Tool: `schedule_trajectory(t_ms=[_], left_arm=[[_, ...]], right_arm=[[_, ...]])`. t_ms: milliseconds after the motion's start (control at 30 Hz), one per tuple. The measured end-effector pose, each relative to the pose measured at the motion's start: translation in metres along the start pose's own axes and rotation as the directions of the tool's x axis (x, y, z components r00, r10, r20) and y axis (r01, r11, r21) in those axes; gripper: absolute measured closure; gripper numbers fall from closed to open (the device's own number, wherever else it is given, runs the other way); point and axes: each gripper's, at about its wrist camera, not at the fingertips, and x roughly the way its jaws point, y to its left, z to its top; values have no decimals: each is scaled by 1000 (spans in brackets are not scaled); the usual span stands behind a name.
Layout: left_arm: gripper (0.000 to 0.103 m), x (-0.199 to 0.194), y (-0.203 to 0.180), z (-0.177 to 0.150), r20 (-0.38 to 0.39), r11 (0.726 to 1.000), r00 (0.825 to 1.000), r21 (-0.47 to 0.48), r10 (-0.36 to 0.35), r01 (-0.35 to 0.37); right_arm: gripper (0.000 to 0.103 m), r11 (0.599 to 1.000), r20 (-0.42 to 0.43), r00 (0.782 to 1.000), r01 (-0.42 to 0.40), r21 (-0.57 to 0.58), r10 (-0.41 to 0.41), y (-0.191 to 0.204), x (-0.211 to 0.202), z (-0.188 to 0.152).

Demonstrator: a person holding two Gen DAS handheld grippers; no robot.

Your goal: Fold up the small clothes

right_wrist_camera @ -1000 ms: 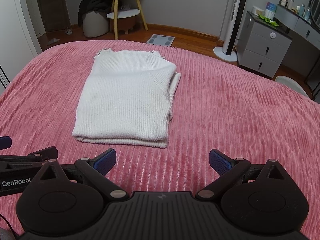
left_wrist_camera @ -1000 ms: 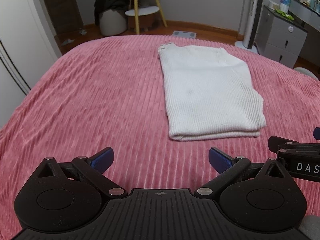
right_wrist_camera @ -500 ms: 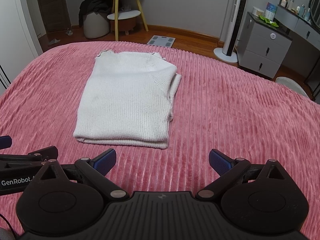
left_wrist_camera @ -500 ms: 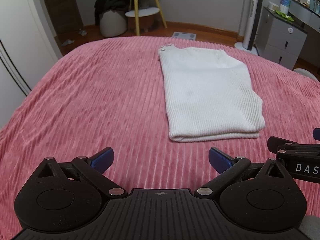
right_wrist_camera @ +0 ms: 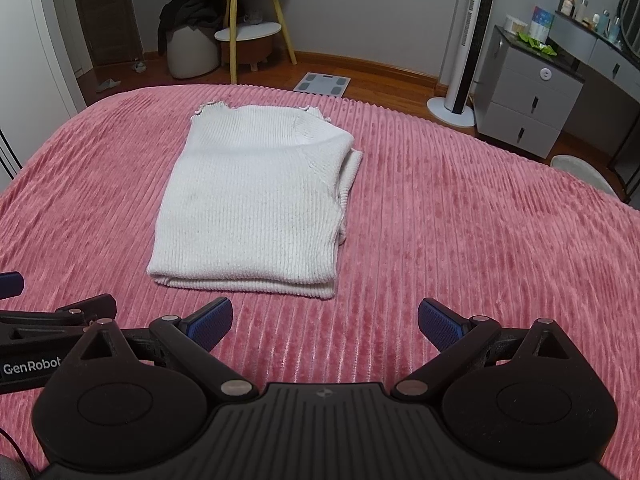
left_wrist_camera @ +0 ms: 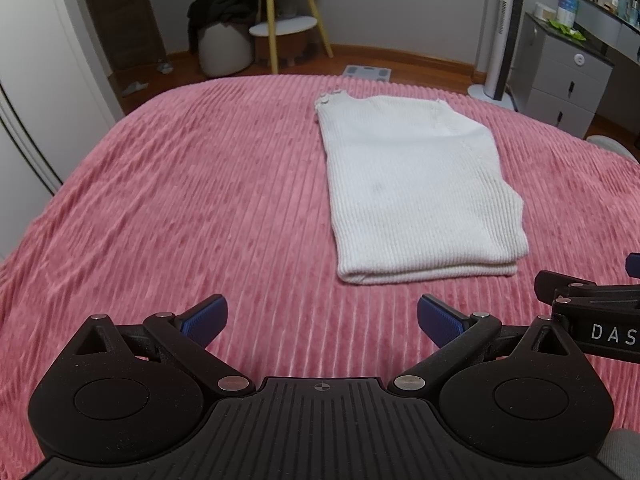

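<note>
Left gripper (left_wrist_camera: 322, 320): jaws spread wide, blue pads (left_wrist_camera: 204, 319) empty, hovering over bare pink ribbed bedspread (left_wrist_camera: 180, 208). Nothing gripped.

Right gripper (right_wrist_camera: 325, 320): same, jaws wide apart, blue pads (right_wrist_camera: 440, 324) empty, over bedspread (right_wrist_camera: 460, 220). Nothing gripped.

White knit sweater (left_wrist_camera: 416, 192) lying flat on bedspread, folded into a rough rectangle, layered edge at near end, ruffled collar at far end. Ahead and to the right of left gripper in left wrist view; ahead and to the left in right wrist view (right_wrist_camera: 256, 200). Near fold edge just ahead of both sets of fingertips, apart from them, no contact. Folded-in layers showing along sweater's right edge in right wrist view.

Grippers side by side near the foot of the sweater: right gripper's body with "DAS" lettering (left_wrist_camera: 592, 320) at right edge of left view; left gripper's body with "GenRobot" lettering (right_wrist_camera: 48, 336) at left edge of right view.

Background beyond bed: wooden floor, bathroom scale (right_wrist_camera: 323, 83), yellow-legged stand (right_wrist_camera: 248, 28), round white pouf with dark clothing draped on it (right_wrist_camera: 192, 48), tower fan (right_wrist_camera: 468, 40), grey drawer unit (right_wrist_camera: 528, 96) with bottles and small items on top.
</note>
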Motion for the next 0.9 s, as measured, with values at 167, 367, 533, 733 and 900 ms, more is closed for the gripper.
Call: schedule_trajectory(t_ms=[167, 367, 533, 733, 900], left_arm=[[0, 0, 0, 1, 1, 1000, 1000, -2, 0, 0], [0, 0, 0, 1, 2, 1000, 1000, 0, 1, -1], [0, 0, -1, 2, 1, 1000, 1000, 1, 0, 0], [0, 0, -1, 3, 1, 1000, 1000, 3, -2, 2], [0, 2, -3, 4, 2, 1000, 1000, 8, -3, 3]], right_arm=[[4, 1000, 2, 1000, 3, -1, -3, 0, -1, 0], [4, 1000, 5, 1000, 2, -2, -2, -1, -2, 0], [4, 1000, 4, 1000, 2, -2, -2, -1, -2, 0], [4, 1000, 4, 1000, 3, -2, -3, -1, -2, 2], [4, 1000, 4, 1000, 6, -3, -6, -2, -1, 3]])
